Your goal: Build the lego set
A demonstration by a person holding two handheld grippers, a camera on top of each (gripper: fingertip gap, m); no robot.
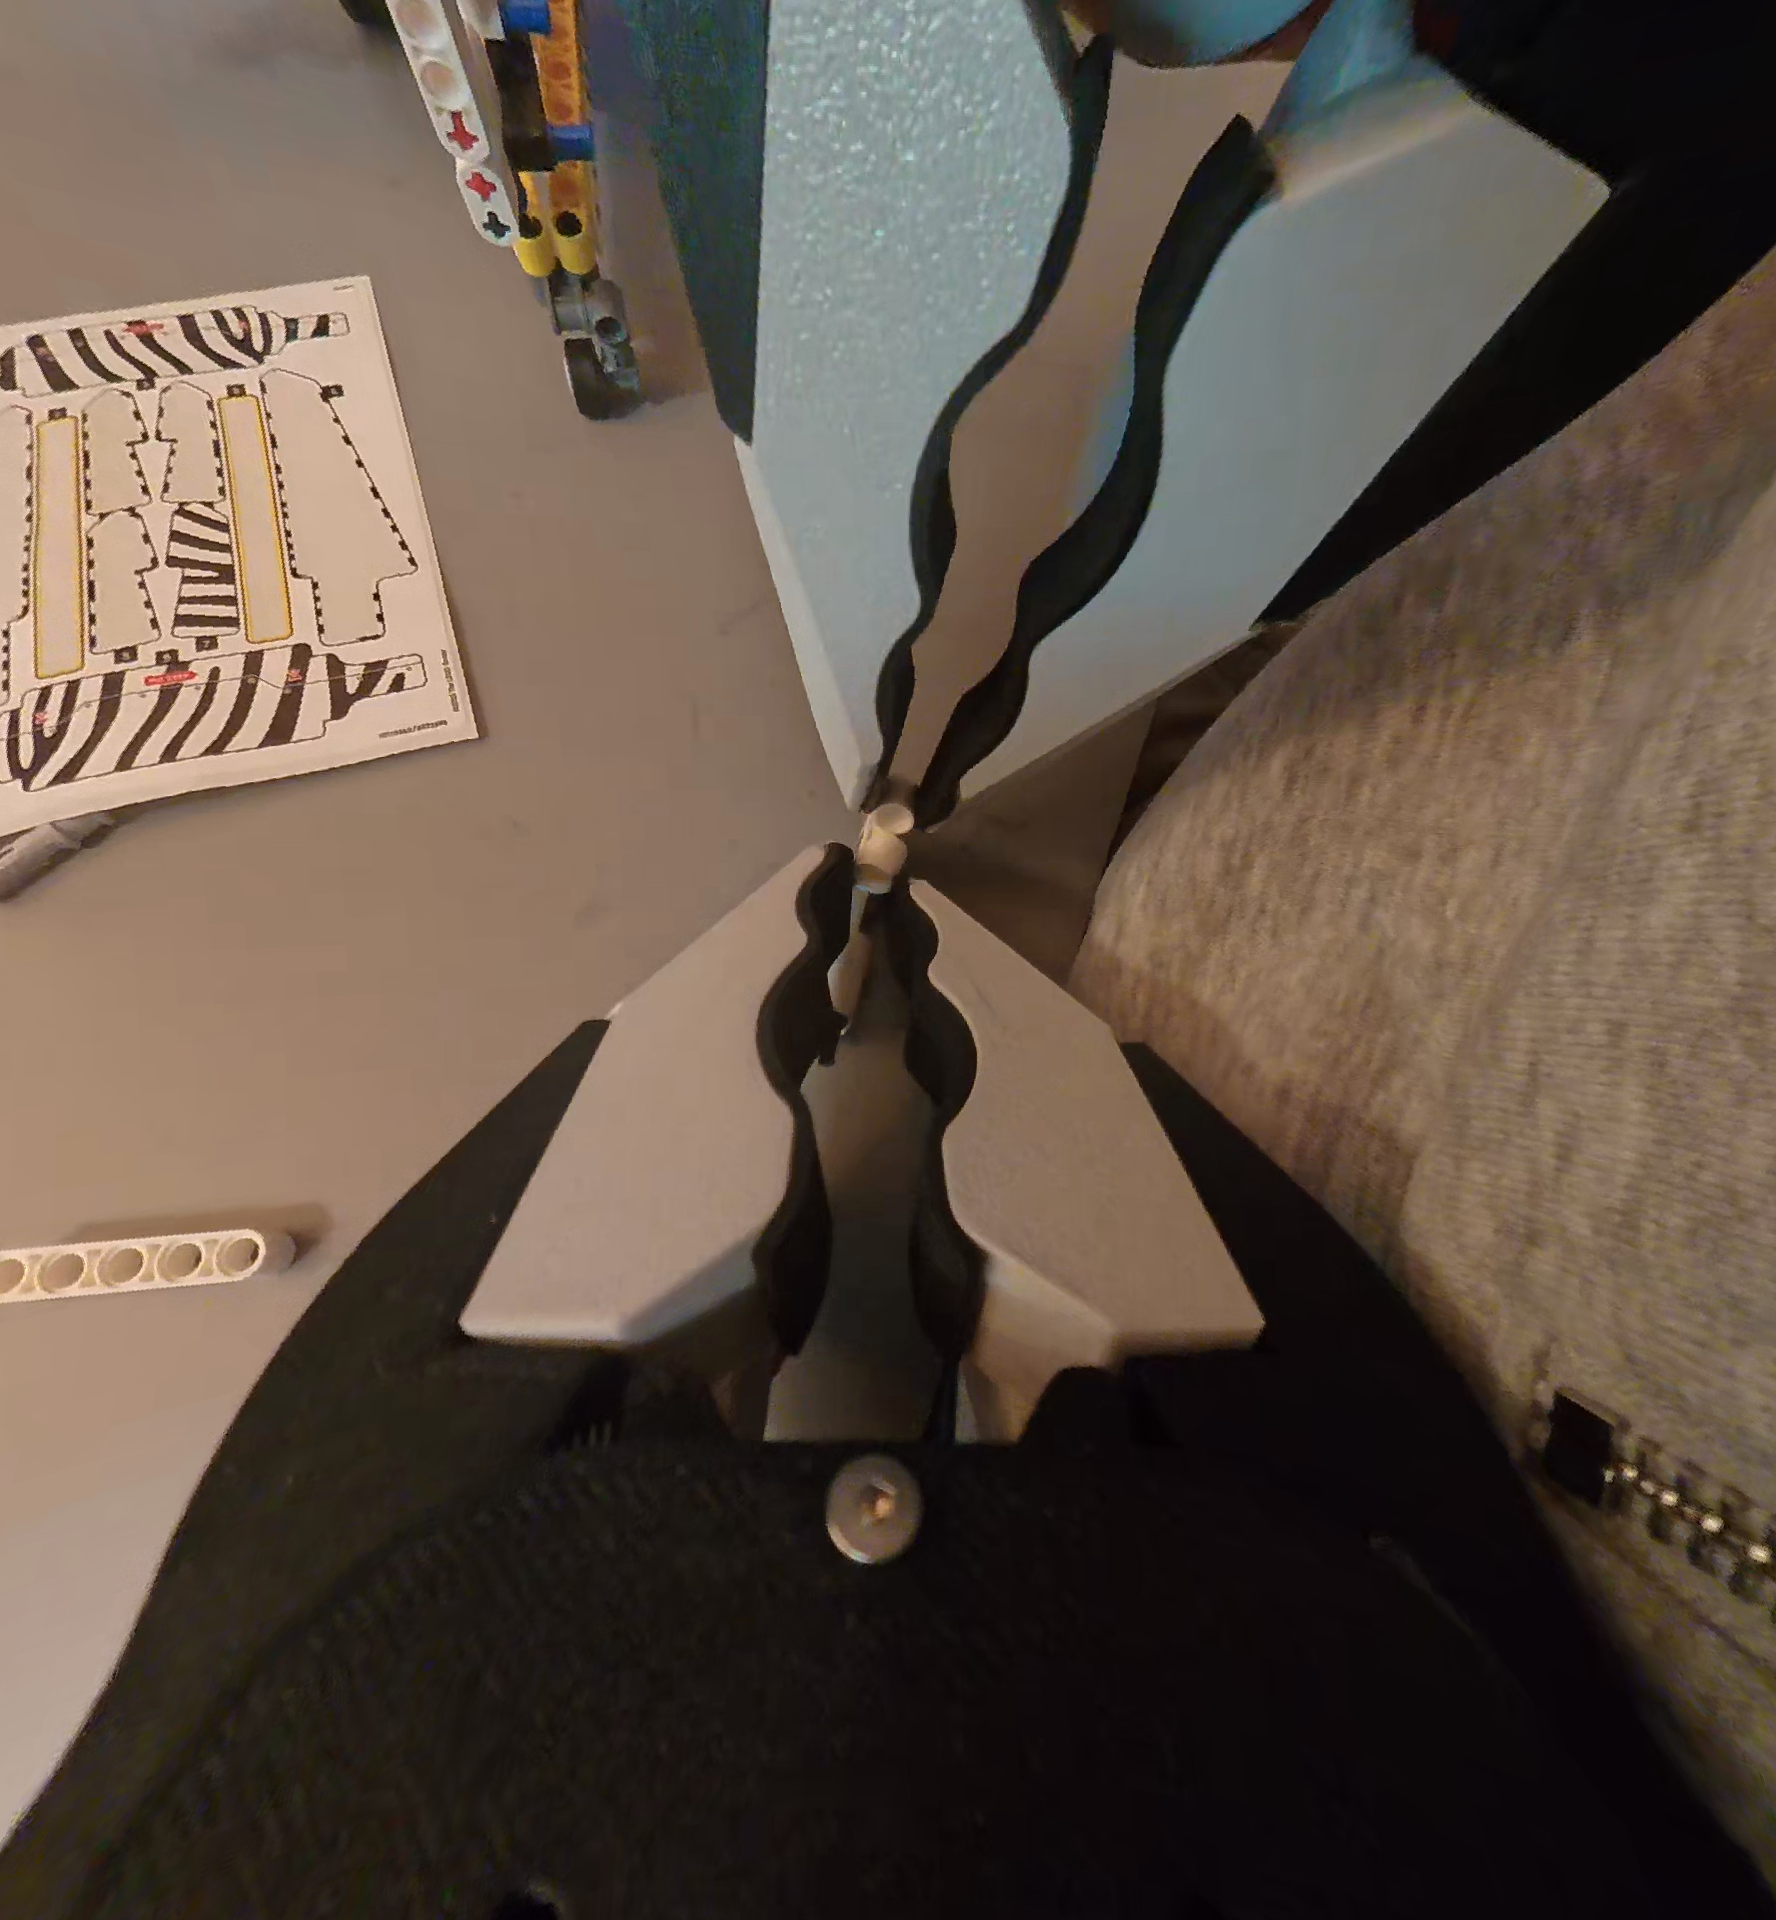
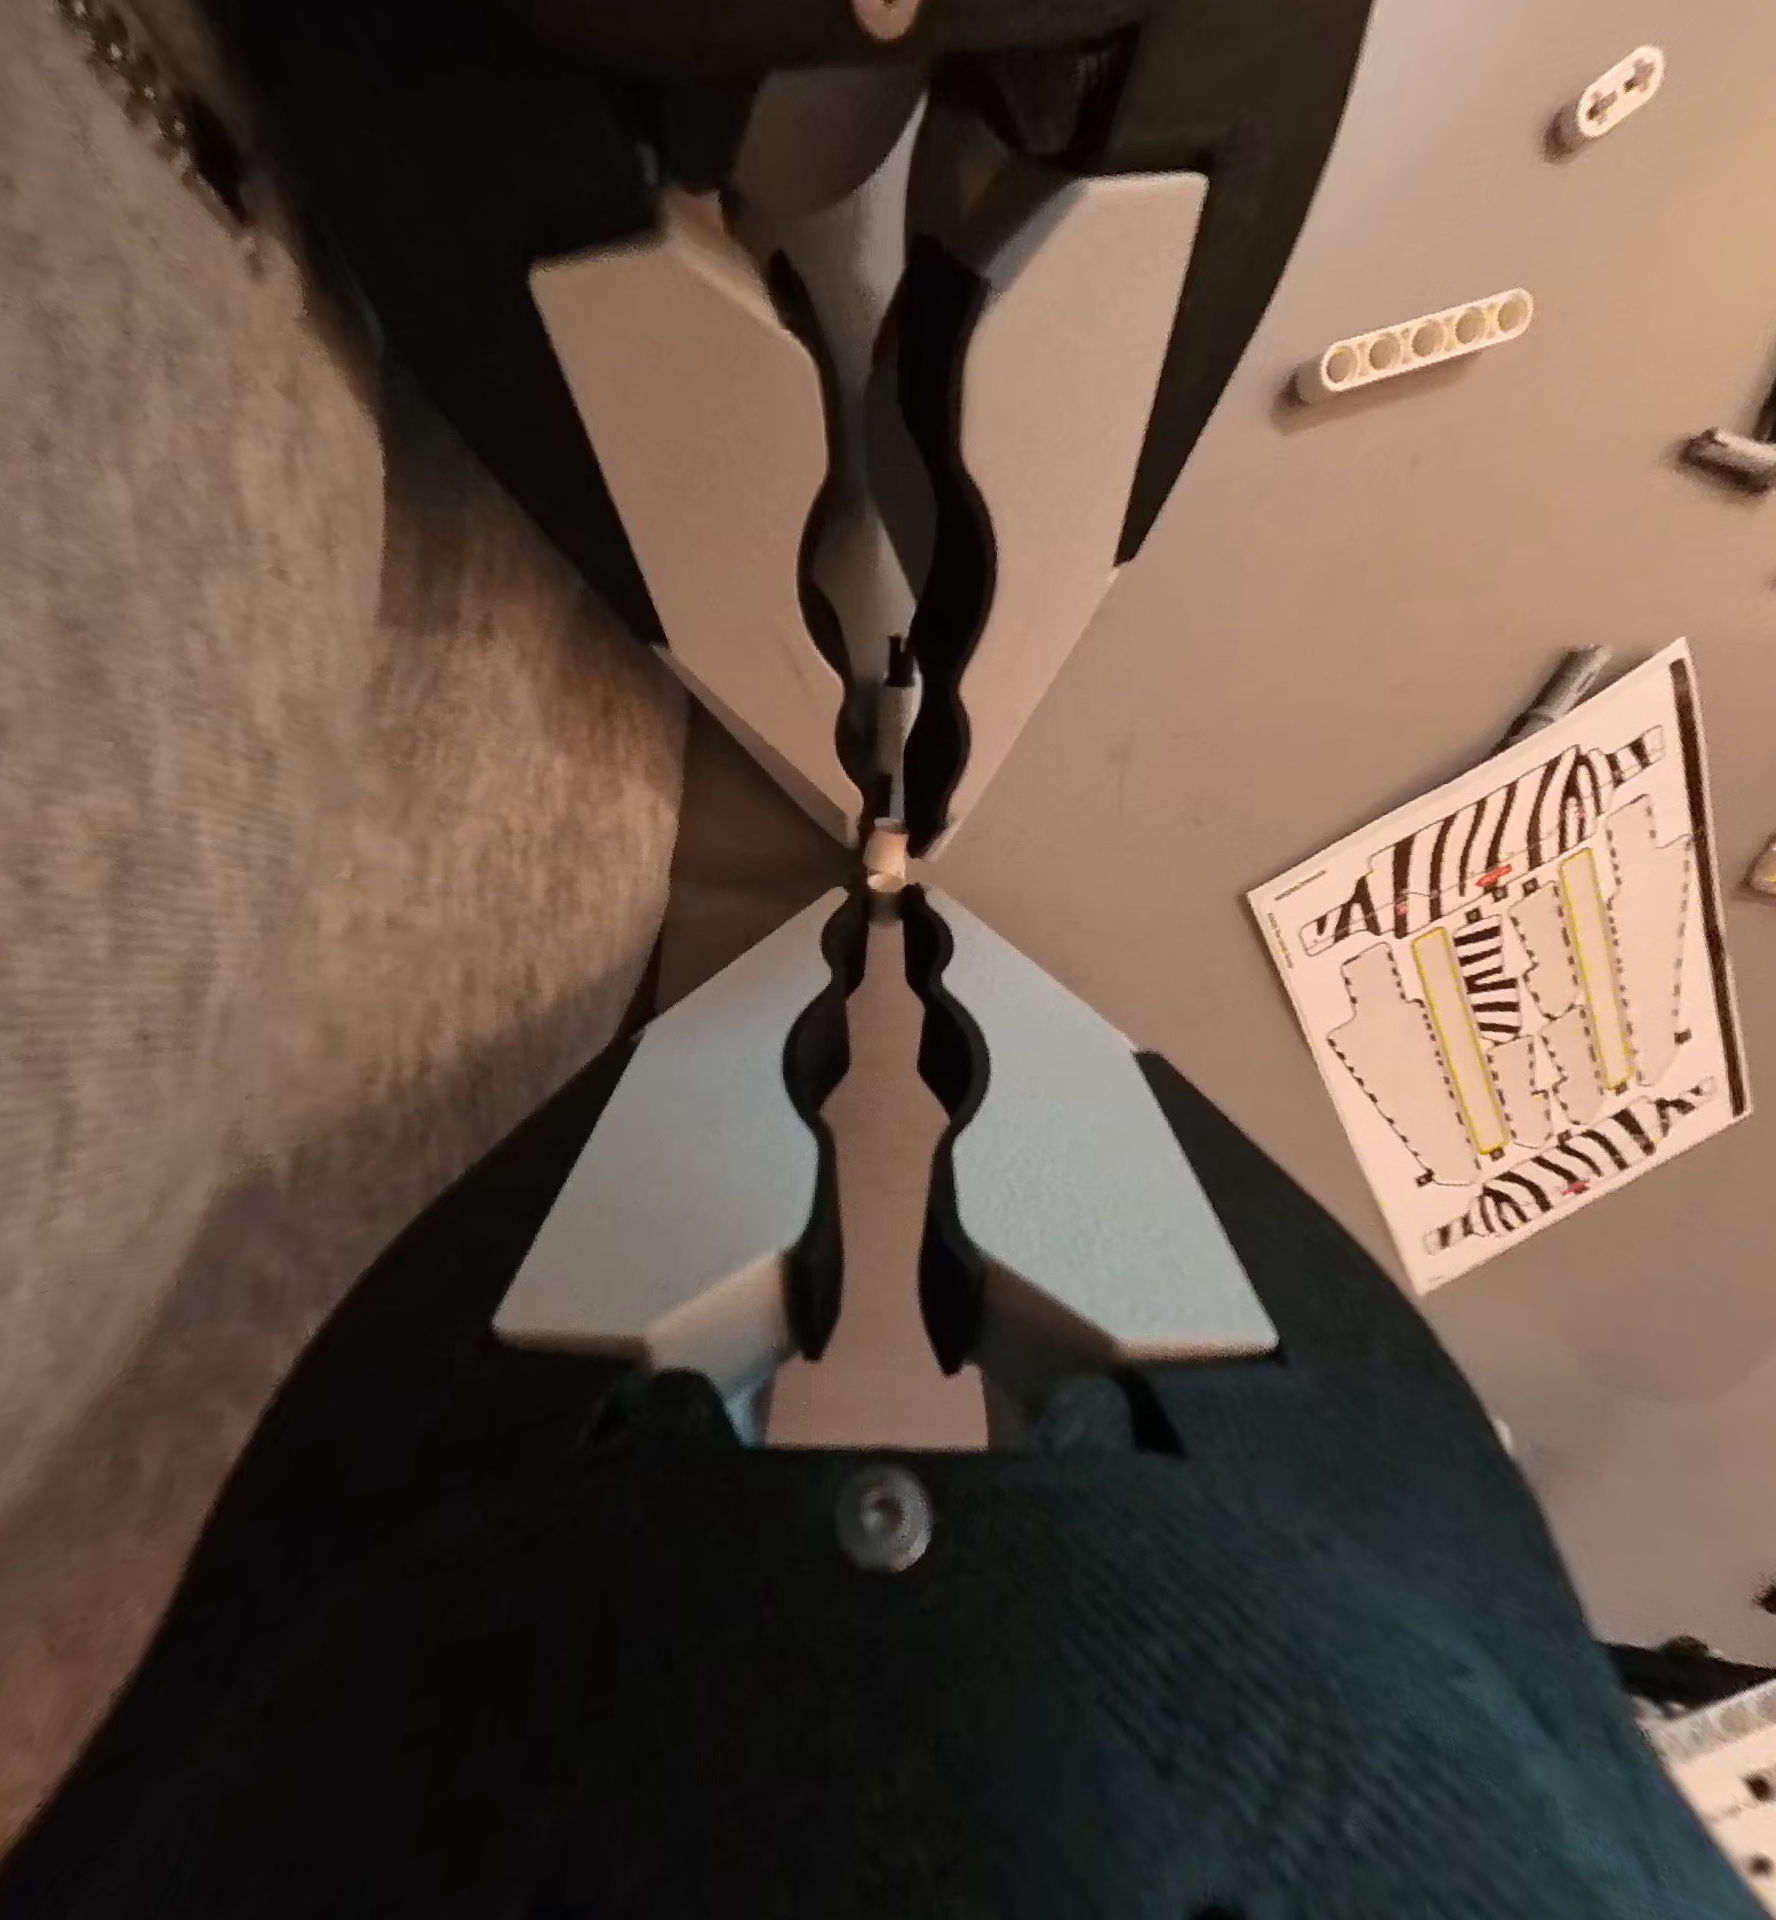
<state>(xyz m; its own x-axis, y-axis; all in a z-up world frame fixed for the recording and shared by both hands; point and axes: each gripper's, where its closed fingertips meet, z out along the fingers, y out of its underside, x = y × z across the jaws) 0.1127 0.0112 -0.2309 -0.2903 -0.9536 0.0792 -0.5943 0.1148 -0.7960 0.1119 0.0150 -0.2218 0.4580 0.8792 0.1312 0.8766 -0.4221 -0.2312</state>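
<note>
Left wrist view shows the left gripper (image 1: pixel 871 883) with its jaws pressed on a small white peg (image 1: pixel 882 847) that has a thin dark stick behind it. The right gripper (image 1: pixel 905 800) comes in from the top and meets it tip to tip. Its jaws are nearly together at the tips, right at the other end of the peg, but I cannot tell if they pinch it.

Both grippers are up in front of a person's fuzzy grey jacket (image 1: pixel 1486 935) with a zipper (image 1: pixel 1694 1527).

The grey table (image 1: pixel 551 935) is on the far side. A sticker sheet (image 1: pixel 167 540) with zebra stripes lies flat on it. Just beside the sheet's near edge is a small grey pin (image 1: pixel 32 852). A white beam (image 1: pixel 125 1262) with five holes lies well apart from the sheet. A half-built model (image 1: pixel 541 156) in white, yellow, blue and black sits at the table's far end.

Right wrist view is blurry. It shows more loose pieces on the table, and a white box edge (image 2: pixel 1736 1766) in the corner. I cannot tell what is in it.
</note>
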